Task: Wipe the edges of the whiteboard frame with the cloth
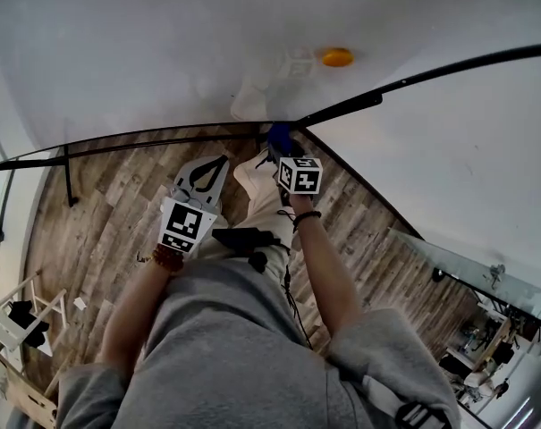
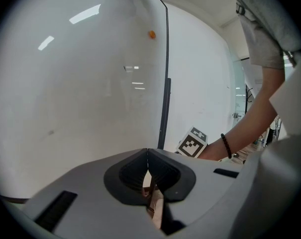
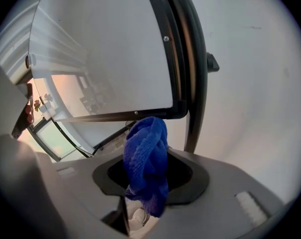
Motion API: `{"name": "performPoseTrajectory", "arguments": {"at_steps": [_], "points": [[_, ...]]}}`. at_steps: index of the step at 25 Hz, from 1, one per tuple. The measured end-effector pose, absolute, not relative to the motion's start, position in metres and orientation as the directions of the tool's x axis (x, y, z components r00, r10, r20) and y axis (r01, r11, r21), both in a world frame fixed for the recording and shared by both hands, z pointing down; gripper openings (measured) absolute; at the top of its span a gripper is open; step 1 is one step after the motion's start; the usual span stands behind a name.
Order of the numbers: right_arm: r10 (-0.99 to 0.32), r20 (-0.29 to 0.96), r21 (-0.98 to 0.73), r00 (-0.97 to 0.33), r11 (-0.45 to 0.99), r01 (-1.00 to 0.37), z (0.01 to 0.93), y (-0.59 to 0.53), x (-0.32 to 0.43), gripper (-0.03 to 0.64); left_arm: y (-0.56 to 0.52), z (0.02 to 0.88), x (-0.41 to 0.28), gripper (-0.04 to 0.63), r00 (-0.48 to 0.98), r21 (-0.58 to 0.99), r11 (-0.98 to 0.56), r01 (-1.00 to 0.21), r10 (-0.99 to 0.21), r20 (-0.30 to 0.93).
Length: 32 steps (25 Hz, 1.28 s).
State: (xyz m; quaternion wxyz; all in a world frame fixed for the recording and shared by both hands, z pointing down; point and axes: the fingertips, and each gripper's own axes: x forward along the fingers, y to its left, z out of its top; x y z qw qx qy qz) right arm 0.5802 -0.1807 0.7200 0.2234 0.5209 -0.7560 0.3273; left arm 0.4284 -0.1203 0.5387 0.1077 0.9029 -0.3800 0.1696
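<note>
The whiteboard (image 1: 145,52) has a thin black frame (image 1: 163,138) whose edges meet at a corner in front of me. My right gripper (image 1: 280,147) is shut on a blue cloth (image 1: 278,135) held right at that corner. In the right gripper view the bunched cloth (image 3: 148,163) sticks out of the gripper (image 3: 150,156), just below the frame corner (image 3: 180,109). My left gripper (image 1: 218,162) hangs lower left of the corner, shut and empty. Its own view shows the closed tips (image 2: 148,156) facing the board and a vertical frame strip (image 2: 166,83).
An orange magnet (image 1: 337,57) sticks to the board above the corner, and a pale object (image 1: 252,98) sits just above the frame. Wood floor (image 1: 100,231) lies below. A white rack (image 1: 20,315) stands lower left and a glass partition (image 1: 458,266) lower right.
</note>
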Motion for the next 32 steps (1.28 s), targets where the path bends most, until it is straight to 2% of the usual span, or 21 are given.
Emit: {"name": "performPoseTrajectory", "arguments": {"at_steps": [5,18,23,32], "points": [[-0.649,0.7,-0.227,-0.297,0.192,-0.955,0.738,-0.194,0.583,0.173,-0.118,0.541,0.419,0.011,0.646,0.066,-0.681,-0.729,-0.655,0.392],[-0.746,0.634,-0.159,-0.205,0.133,-0.978,0.72,-0.212,0.581,0.172,-0.115,0.537,0.395,0.011,0.617,0.086,-0.637,-0.766,-0.69,0.379],[-0.762,0.637,-0.089,-0.119,0.08,-0.993,0.712,-0.212,0.602,0.169,-0.114,0.538,0.397,0.011,0.612,0.112,-0.62,-0.776,-0.698,0.373],[-0.771,0.623,-0.071,-0.127,0.106,-0.992,0.704,-0.214,0.595,0.161,-0.126,0.514,0.386,0.011,0.546,0.112,-0.545,-0.831,-0.758,0.356]]}}
